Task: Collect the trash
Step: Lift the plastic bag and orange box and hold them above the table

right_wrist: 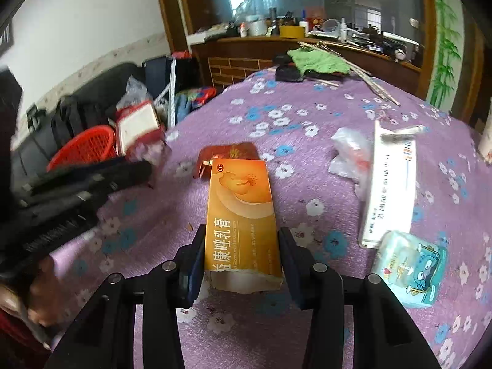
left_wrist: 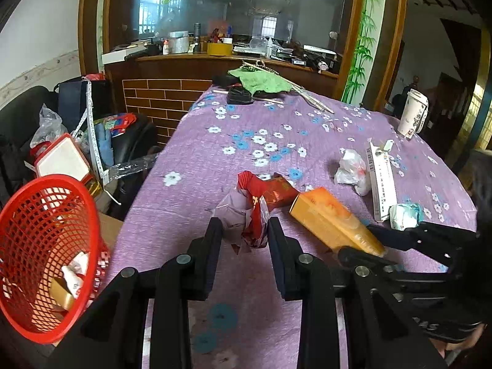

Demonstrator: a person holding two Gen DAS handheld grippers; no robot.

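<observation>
The left claw (left_wrist: 245,230) pinches a crumpled red and clear plastic wrapper (left_wrist: 250,212) above the desk with the purple flowered cloth (left_wrist: 215,153). The right claw (right_wrist: 242,246) has the long orange cardboard box (right_wrist: 241,215) between its two fingers, close on each side, but I cannot tell if they press it. The round red plastic mesh basket (left_wrist: 46,246) sits off the left edge of the desk, and a crumpled white plastic bag (right_wrist: 350,153), a long white cardboard box (right_wrist: 390,184) and a small blue tissue pack (right_wrist: 412,273) lie right of the orange box.
</observation>
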